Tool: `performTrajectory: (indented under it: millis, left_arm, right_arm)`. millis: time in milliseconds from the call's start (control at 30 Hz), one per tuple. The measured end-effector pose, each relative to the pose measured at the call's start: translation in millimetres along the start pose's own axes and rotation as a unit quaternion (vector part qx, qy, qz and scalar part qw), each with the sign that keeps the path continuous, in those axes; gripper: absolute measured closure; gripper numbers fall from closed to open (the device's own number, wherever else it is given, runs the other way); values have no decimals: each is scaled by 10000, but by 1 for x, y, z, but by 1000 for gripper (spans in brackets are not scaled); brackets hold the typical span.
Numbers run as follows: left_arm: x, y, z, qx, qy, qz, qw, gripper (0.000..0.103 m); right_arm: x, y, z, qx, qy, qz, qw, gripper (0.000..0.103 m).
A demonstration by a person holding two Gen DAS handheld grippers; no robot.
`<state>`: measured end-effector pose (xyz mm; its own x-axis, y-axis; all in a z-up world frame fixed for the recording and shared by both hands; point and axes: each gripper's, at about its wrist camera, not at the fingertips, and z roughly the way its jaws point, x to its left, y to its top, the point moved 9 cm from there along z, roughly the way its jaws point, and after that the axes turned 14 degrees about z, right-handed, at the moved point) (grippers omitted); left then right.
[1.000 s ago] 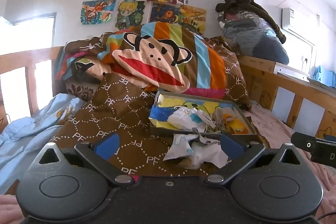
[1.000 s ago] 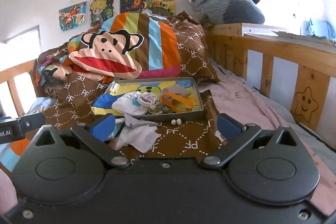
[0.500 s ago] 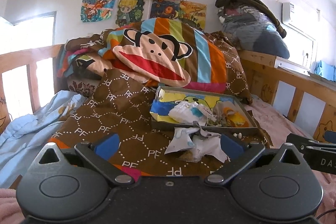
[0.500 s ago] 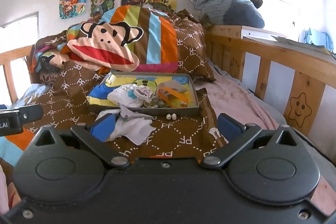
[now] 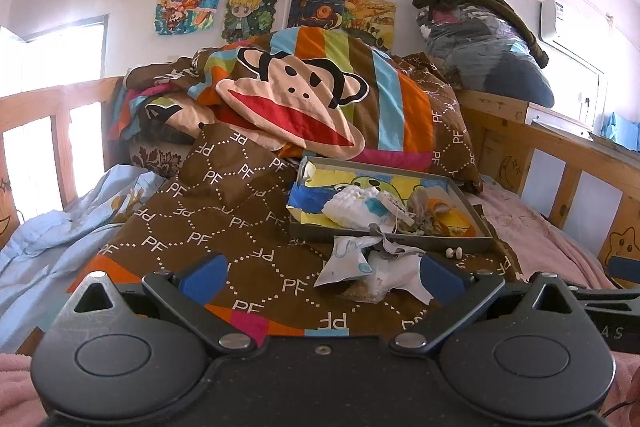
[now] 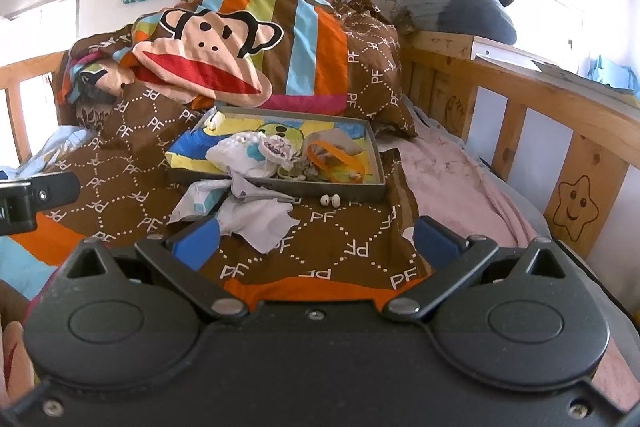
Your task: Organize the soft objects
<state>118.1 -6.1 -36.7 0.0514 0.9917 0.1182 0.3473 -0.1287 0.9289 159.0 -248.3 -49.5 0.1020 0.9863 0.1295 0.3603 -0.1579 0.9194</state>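
Both grippers hang empty, jaws spread wide: the left gripper (image 5: 322,273) and right gripper (image 6: 316,239). The crumpled white cloths (image 6: 256,217) lie on the brown quilt (image 5: 224,211), just near of the tray (image 6: 378,169). Limp and light, probably; pinch a raised fold.

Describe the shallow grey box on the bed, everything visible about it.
The shallow grey box is rectangular and lidless with low walls that look like cardboard. It sits slightly tilted on the brown PF-print quilt, just below the monkey-face pillow. Its floor shows a bright yellow, blue and green cartoon print. Inside lie a white bundle and an orange band. Crumpled white cloths spill over its front wall, and two small white beads lie just outside it.
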Motion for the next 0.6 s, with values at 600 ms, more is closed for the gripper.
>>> performTrajectory:
  millis: [600]
  left_arm:
    - [-6,-9,3,72,-6,-33,10000,1]
  right_arm:
    - [-4,-2,7,161,3,-46,9999,0]
